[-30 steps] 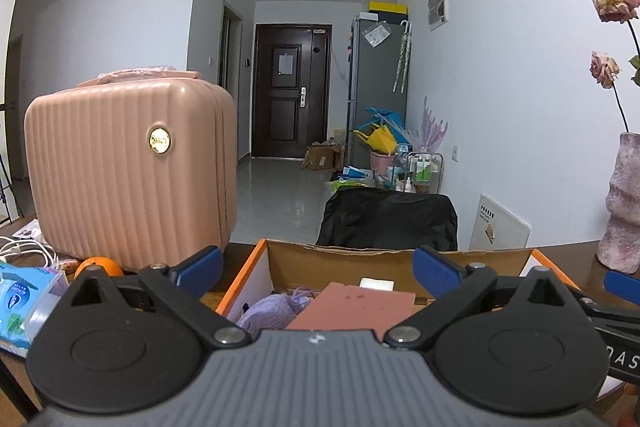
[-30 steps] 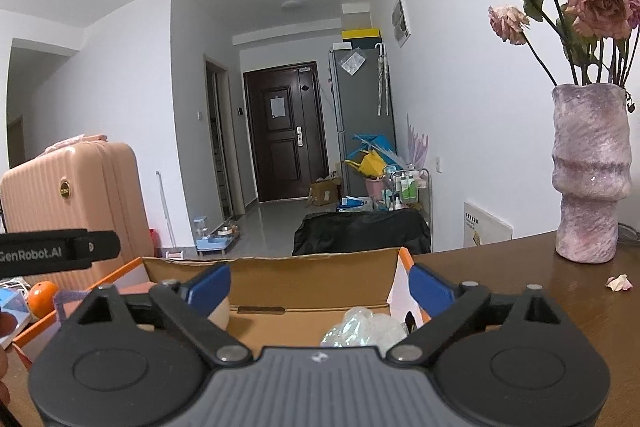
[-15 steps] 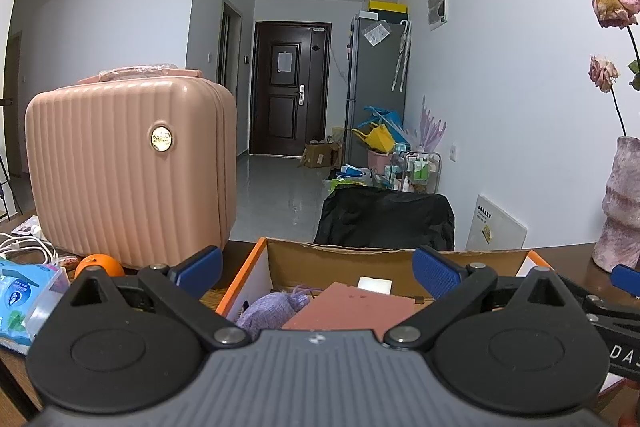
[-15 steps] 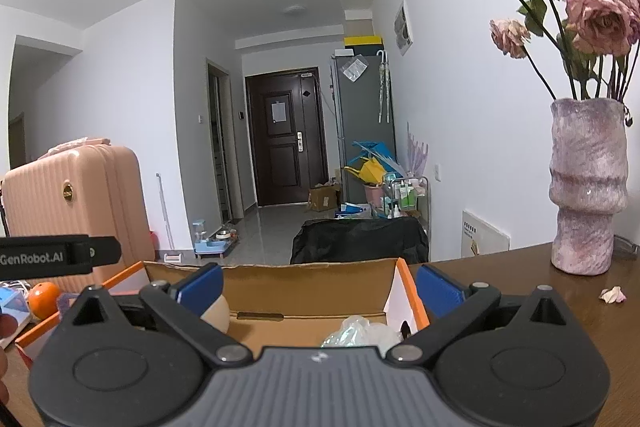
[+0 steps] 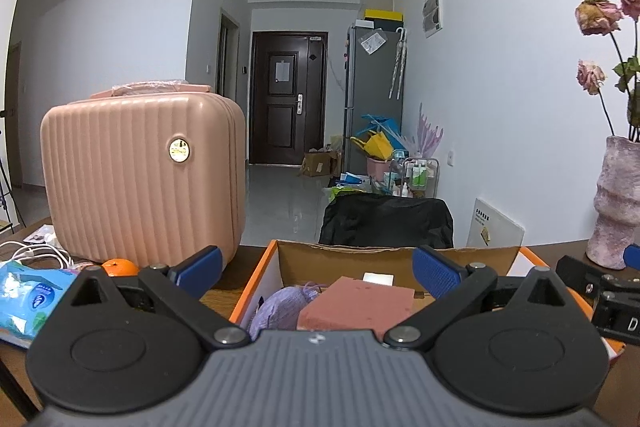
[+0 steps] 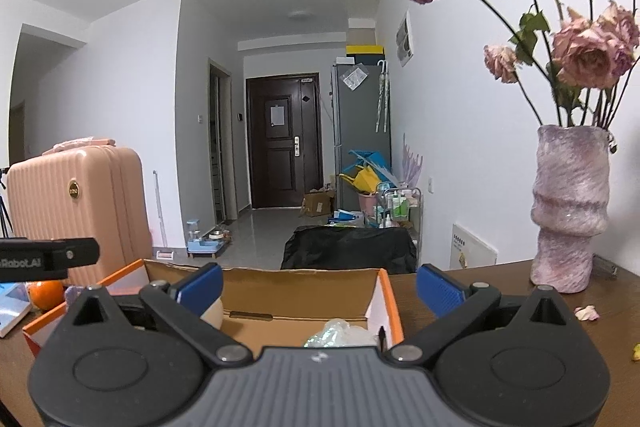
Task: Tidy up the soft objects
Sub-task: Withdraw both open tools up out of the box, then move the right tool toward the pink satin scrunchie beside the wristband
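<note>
Both tongs, left (image 5: 316, 269) and right (image 6: 318, 285), hover spread and empty above the cardboard box (image 6: 300, 291), the right's jaws just widened; sponge (image 5: 356, 307) inside at 6 o'clock. Next likely: fetching another soft item.

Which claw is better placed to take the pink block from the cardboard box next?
Probably the left claw: it is open, and the pink rectangular sponge-like block lies directly before it in the orange-edged cardboard box. The right claw, also open, faces the crinkled clear plastic bag instead.
</note>
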`<state>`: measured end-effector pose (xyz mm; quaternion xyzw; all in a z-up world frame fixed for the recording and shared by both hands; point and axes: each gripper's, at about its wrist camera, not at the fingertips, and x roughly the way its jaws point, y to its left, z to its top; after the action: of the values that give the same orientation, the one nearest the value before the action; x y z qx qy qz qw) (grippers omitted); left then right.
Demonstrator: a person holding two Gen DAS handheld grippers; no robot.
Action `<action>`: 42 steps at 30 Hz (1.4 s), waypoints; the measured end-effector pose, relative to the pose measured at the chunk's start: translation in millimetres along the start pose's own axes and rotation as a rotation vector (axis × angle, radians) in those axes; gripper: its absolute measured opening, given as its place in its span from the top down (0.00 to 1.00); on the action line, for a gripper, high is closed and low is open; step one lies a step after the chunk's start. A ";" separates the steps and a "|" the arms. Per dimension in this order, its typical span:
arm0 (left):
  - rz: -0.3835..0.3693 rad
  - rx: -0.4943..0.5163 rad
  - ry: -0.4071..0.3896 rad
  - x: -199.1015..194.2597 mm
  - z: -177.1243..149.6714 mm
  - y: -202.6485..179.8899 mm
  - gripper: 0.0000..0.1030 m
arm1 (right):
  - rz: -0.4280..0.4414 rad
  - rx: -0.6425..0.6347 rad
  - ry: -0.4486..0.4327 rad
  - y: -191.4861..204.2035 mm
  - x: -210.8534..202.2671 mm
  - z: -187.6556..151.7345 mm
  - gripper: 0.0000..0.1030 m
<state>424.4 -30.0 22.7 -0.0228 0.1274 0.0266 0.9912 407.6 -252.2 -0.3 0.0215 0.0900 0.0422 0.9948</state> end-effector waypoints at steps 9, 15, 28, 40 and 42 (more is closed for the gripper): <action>0.003 0.015 0.005 -24.6 -6.9 3.7 0.00 | -0.014 0.004 0.000 -3.6 -26.9 -4.8 0.00; 0.016 0.016 0.003 -41.6 -11.3 6.6 0.00 | -0.010 0.006 -0.003 -2.5 -48.3 -7.5 0.00; 0.028 0.042 0.004 -89.5 -28.1 14.0 0.00 | 0.003 -0.024 0.011 8.8 -94.9 -21.9 0.00; -0.005 0.055 0.025 -124.6 -42.4 16.6 0.00 | 0.015 -0.051 0.013 14.0 -129.7 -29.9 0.00; -0.016 0.056 0.032 -129.9 -44.7 17.2 0.00 | 0.017 -0.053 0.012 14.4 -134.7 -30.7 0.00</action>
<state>286.7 -21.3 11.8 0.0035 0.1438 0.0145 0.9895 268.8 -248.5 -5.9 -0.0045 0.0948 0.0533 0.9941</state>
